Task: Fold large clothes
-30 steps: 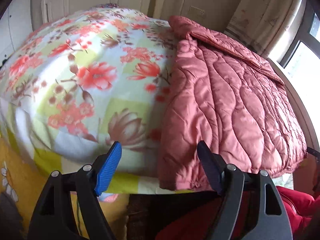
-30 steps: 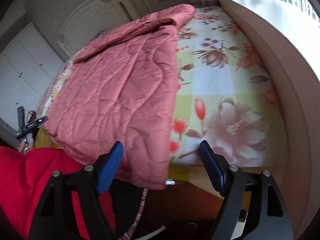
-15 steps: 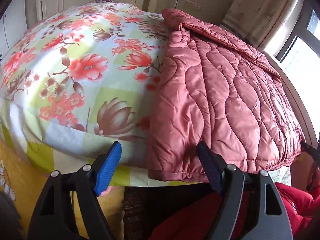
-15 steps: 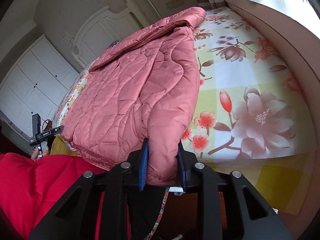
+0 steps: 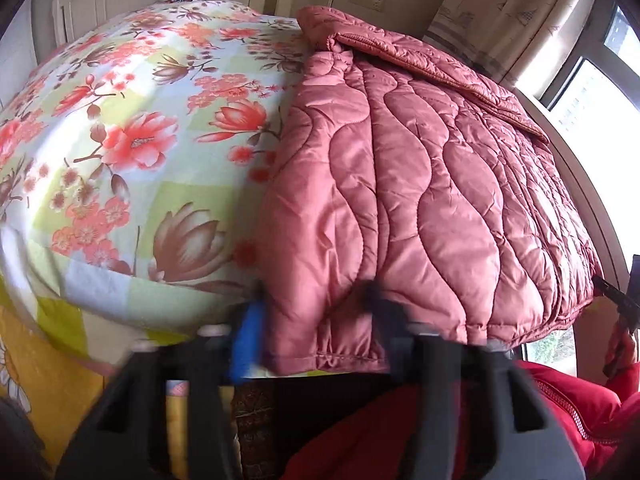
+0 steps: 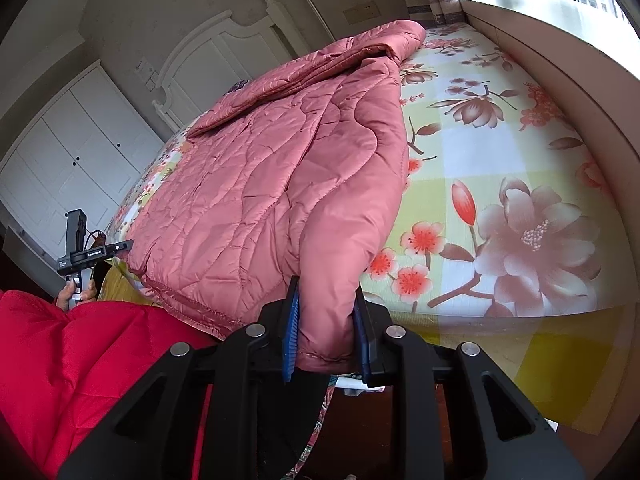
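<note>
A pink quilted jacket [image 5: 400, 180] lies spread along a bed with a flowered sheet [image 5: 120, 140], its hem hanging over the near edge. In the left wrist view my left gripper [image 5: 314, 320] is blurred, and its jaws are closing on the hem's left corner, which sits between the pads. In the right wrist view the jacket [image 6: 260, 184] runs away toward the headboard. My right gripper [image 6: 326, 328] is shut on the hem's right corner, and the fabric bulges between its blue pads. The flowered sheet [image 6: 500, 200] shows bare to the right of the jacket.
A person's red padded coat [image 6: 80, 352] fills the near left. A hand holds the other gripper's black body [image 6: 80, 252] at the jacket's far corner. A white wardrobe [image 6: 72, 152] and headboard [image 6: 216, 52] stand behind the bed. A window ledge [image 6: 560, 40] runs along its right side.
The right jaws closed on the jacket's right hem corner first and have stayed there. The left jaws, wide open before, have now come together on the left corner.
</note>
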